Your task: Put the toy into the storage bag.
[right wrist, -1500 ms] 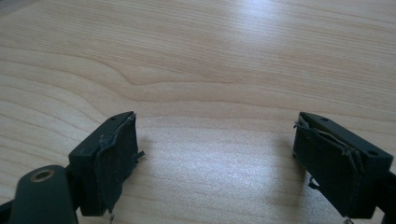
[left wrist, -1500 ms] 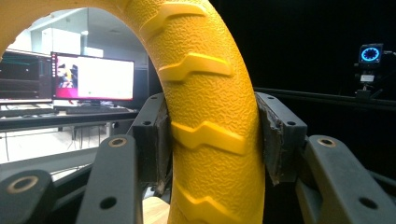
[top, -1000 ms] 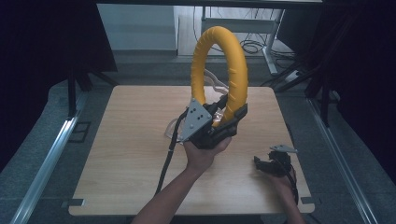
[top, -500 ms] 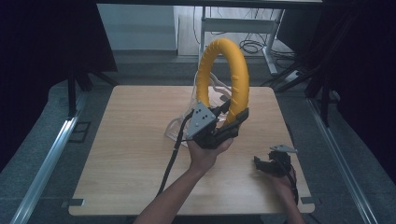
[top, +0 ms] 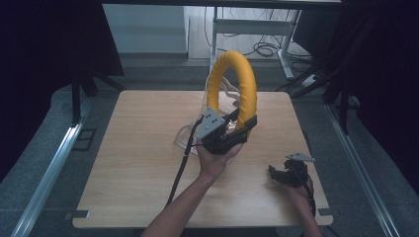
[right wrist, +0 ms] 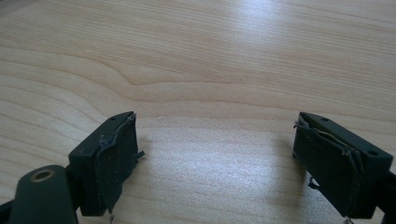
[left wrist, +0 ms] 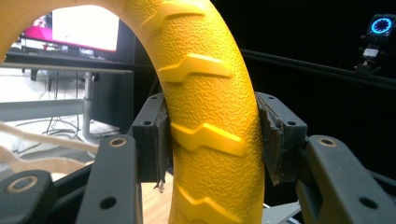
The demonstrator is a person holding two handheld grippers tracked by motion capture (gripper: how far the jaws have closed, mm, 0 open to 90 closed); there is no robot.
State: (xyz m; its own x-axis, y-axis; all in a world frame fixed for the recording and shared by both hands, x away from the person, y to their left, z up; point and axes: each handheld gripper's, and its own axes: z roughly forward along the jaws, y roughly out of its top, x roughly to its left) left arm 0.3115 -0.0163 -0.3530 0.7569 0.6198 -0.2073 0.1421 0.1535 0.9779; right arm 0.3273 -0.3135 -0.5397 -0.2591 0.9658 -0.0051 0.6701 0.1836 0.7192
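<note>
Left tongs (top: 236, 129) clamp upright yellow ring (top: 236, 84) above table (top: 133, 163); right tongs (top: 286, 174) rest apart.

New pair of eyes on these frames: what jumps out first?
The big yellow ring, standing upright over the middle of the wooden table, with the left tool shut on its lower part; up close its bumpy surface with raised zigzag ribs sits squeezed between the two pads. Next, clear plastic packaging lies on the table right behind it. Last, the right tool rests open near the front right corner with nothing between its jaws.
</note>
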